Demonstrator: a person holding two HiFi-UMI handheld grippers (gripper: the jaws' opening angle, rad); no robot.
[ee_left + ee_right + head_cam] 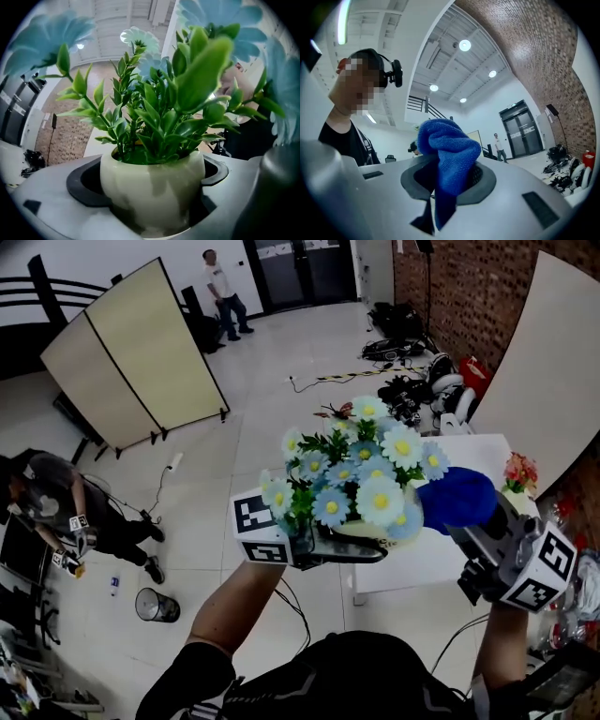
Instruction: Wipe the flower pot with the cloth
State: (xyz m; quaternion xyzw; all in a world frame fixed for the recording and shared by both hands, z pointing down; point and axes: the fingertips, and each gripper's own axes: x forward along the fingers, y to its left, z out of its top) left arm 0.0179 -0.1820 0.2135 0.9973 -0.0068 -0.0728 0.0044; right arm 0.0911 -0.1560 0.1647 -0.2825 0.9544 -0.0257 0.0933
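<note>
Jaws of left gripper (pixel 336 547) clamp rounded, glossy cream flower pot (pixel 152 187); right gripper (pixel 473 526) jaws pinch bunched, nubby blue cloth (pixel 449 143).

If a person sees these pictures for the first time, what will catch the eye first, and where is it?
First, the pale blue and white daisies in a cream flower pot, held up at the centre of the head view by the left gripper, jaws closed on the pot. Next, the bright blue cloth just to its right, pinched in the right gripper.
</note>
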